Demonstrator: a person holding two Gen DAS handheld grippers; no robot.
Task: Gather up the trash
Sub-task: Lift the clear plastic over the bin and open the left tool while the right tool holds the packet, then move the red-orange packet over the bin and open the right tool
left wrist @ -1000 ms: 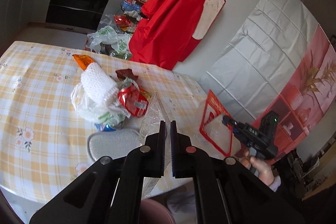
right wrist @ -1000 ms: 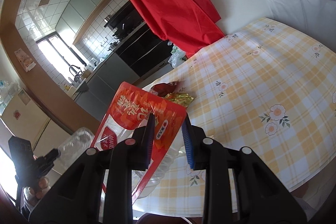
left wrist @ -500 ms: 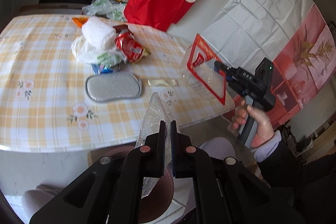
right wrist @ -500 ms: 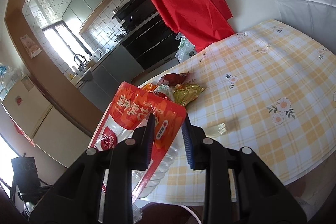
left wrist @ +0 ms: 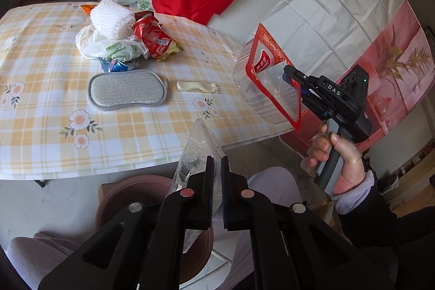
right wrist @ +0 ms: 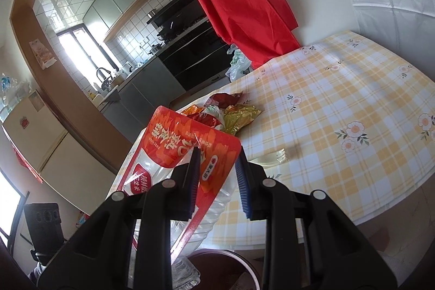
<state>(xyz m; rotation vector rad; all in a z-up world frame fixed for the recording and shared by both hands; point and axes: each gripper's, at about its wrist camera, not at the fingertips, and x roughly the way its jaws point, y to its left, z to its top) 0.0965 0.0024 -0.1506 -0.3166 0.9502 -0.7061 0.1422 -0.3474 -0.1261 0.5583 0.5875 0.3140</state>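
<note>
Trash in both grippers, more left on the table

Trash here is thin plastic packaging. The left gripper has its jaws nearly closed, pinching a crumpled clear plastic bag that sticks up past the fingertips and hangs below them over a brown bin.

The right gripper has its jaws partly closed around the edge of a clear tray with a red printed sleeve, which tilts out to the left of the jaws.

Ahead of the left jaws, on the checked tablecloth, lie a grey scrub pad, a pale plastic fork, and beyond them a heap of wrappers and white foam netting.
</note>
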